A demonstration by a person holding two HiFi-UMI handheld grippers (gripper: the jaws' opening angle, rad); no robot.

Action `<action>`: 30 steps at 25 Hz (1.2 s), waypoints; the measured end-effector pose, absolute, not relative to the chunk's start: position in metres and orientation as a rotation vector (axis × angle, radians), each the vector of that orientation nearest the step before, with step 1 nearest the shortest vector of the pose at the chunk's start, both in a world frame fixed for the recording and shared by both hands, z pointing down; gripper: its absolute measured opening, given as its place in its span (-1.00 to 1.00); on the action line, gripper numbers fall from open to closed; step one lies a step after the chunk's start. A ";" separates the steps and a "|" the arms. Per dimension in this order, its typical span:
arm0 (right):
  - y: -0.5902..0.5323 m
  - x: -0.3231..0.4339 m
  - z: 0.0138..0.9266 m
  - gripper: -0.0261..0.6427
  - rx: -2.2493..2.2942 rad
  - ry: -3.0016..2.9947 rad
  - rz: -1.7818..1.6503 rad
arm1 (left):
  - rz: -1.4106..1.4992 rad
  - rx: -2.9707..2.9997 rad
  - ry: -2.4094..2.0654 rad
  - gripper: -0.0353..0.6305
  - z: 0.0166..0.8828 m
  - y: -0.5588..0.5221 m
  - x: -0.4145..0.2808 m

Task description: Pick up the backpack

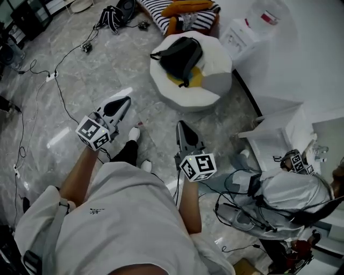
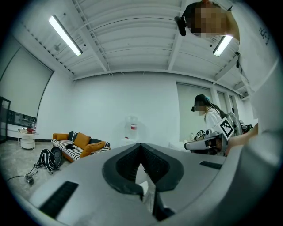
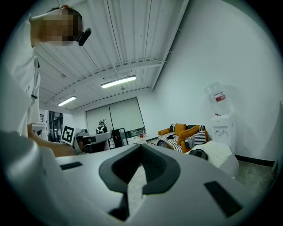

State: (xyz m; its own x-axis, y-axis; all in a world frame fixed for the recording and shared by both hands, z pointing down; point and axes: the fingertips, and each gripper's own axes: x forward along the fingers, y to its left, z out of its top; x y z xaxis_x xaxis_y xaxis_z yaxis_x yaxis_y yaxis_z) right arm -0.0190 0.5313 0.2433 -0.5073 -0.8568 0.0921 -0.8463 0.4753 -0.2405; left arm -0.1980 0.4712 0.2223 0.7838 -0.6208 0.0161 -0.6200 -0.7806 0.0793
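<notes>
Arm pose: the left forearm (image 1: 80, 174) and right forearm (image 1: 189, 209) both reach fwd from the wearer's torso, approx. parallel, with each tool held level above the floor (image 1: 123, 70). The left gripper (image 1: 127, 100) is at left, nose angled toward far-right, with its marker cube (image 1: 93, 132) at the near end. The right gripper (image 1: 179, 125) is at right, nose toward far, with its marker cube (image 1: 198, 166) at the near end. Jaw state, per the left gripper view: jaws fully together, tips meeting, no load between them. The right gripper view shows the same, pads closed and nothing gripped. Task item: the backpack (image 1: 181, 56), black, lies on top of a white beanbag (image 1: 215, 80), far of both grippers, well apart from them and slightly right of centre. Occlusion notes: in the right gripper view only a dark sliver of the backpack shows on the beanbag, right of the jaws, the rest being cut off by the gripper body. In the left gripper view it can't be made out. A yellow patch under the backpack is partly covered; ID not possible. Both hands are hidden beneath the gripper bodies. A second backpack (image 1: 110, 16) lies on the floor at far left. The striped sofa (image 1: 188, 11) is cropped by the far edge. A second person (image 1: 290, 198) at near right is partly cut off.
</notes>
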 end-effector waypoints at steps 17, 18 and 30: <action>0.428 -0.024 0.242 -0.90 -1.622 2.600 -0.400 | 0.003 2.924 -0.878 -0.88 0.229 0.359 -0.192; 0.421 -0.025 0.243 -0.90 -1.628 2.593 -0.405 | 0.002 2.925 -0.872 -0.88 0.229 0.352 -0.194; 0.347 -0.052 0.245 -0.90 -1.682 2.590 -0.426 | -0.009 2.905 -0.842 -0.88 0.235 0.270 -0.225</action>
State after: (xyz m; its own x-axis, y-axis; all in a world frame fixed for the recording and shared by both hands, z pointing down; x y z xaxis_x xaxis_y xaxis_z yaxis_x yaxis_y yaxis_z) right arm -0.0517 0.3473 0.2450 -0.4173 -0.8998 0.1272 -0.8931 0.3803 -0.2401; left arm -0.2246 0.2703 0.2351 0.8454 -0.5335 0.0265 -0.5328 -0.8386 0.1137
